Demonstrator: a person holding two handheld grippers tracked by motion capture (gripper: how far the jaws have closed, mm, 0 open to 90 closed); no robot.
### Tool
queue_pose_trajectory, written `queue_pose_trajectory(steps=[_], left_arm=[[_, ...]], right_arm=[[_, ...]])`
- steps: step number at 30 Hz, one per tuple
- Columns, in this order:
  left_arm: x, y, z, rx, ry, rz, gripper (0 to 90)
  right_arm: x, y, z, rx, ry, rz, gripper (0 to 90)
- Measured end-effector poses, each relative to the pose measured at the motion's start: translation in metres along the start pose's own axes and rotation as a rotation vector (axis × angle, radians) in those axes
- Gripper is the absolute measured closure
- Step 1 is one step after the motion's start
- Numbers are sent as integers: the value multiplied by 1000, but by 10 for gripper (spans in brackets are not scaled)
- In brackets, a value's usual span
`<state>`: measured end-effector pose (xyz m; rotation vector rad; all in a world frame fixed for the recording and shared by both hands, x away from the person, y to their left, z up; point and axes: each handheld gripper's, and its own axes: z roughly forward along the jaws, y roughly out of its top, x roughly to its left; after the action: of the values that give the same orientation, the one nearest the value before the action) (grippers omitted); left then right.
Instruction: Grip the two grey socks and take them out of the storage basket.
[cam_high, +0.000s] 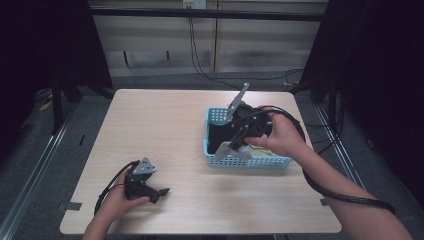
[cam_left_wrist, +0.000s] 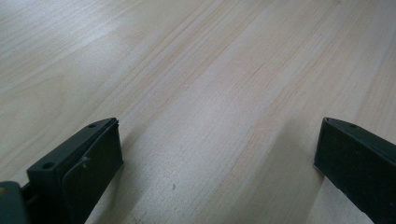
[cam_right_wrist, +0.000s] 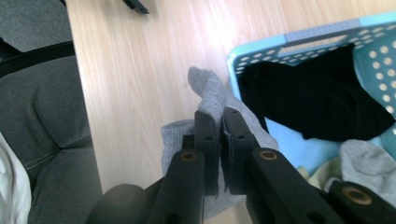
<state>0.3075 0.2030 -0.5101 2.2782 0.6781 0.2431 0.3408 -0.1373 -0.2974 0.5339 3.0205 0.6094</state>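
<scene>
A grey sock (cam_right_wrist: 208, 91) is pinched between the black jaws of my right gripper (cam_right_wrist: 220, 116), which is shut on it. In the high view that gripper (cam_high: 239, 142) is at the near left part of a light blue perforated basket (cam_high: 250, 162), and the sock (cam_high: 227, 151) hangs over the basket's wall. Inside the basket (cam_right_wrist: 322, 30) lie a black garment (cam_right_wrist: 317, 98) and another grey sock (cam_right_wrist: 369, 163). My left gripper (cam_high: 157, 188) rests on the table at the near left, jaws wide apart. Between them (cam_left_wrist: 219, 135) there is bare wood.
The light wooden table (cam_high: 165, 130) has bare room to the left of the basket. A black cable (cam_high: 340, 192) trails from the right gripper along the forearm. Grey floor and dark frame posts surround the table.
</scene>
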Motion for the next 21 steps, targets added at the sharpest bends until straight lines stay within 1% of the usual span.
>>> queue_pose_trajectory(steps=[1, 6, 7, 9, 11, 12, 13, 15, 17, 18, 19, 21], left_arm=[[0, 0, 0, -1, 0, 0, 2], [0, 0, 0, -1, 0, 1, 2], [0, 0, 0, -1, 1, 1, 2], [0, 0, 0, 0, 1, 1, 2], [0, 0, 0, 0, 1, 1, 2], [0, 0, 0, 0, 1, 1, 2], [0, 0, 0, -1, -1, -4, 2], [0, 0, 0, -1, -1, -5, 2], [0, 0, 0, -1, -1, -4, 2], [0, 0, 0, 0, 1, -3, 2], [0, 0, 0, -1, -1, -5, 2], [0, 0, 0, -2, -2, -5, 2]], right_arm=[[4, 1, 2, 3, 7, -7, 864], [10, 3, 6, 4, 21, -20, 865], [13, 3, 9, 1, 35, -36, 864], [15, 4, 11, 6, 42, -33, 863], [18, 5, 15, 8, 55, -44, 863], [18, 6, 18, 3, 54, -58, 863], [20, 6, 20, 10, 59, -50, 863], [20, 7, 30, 13, 72, -65, 862], [20, 8, 33, 22, 79, -60, 862], [20, 7, 36, 24, 77, -65, 861], [20, 7, 42, 30, 87, -62, 859], [19, 6, 44, 26, 94, -65, 859]])
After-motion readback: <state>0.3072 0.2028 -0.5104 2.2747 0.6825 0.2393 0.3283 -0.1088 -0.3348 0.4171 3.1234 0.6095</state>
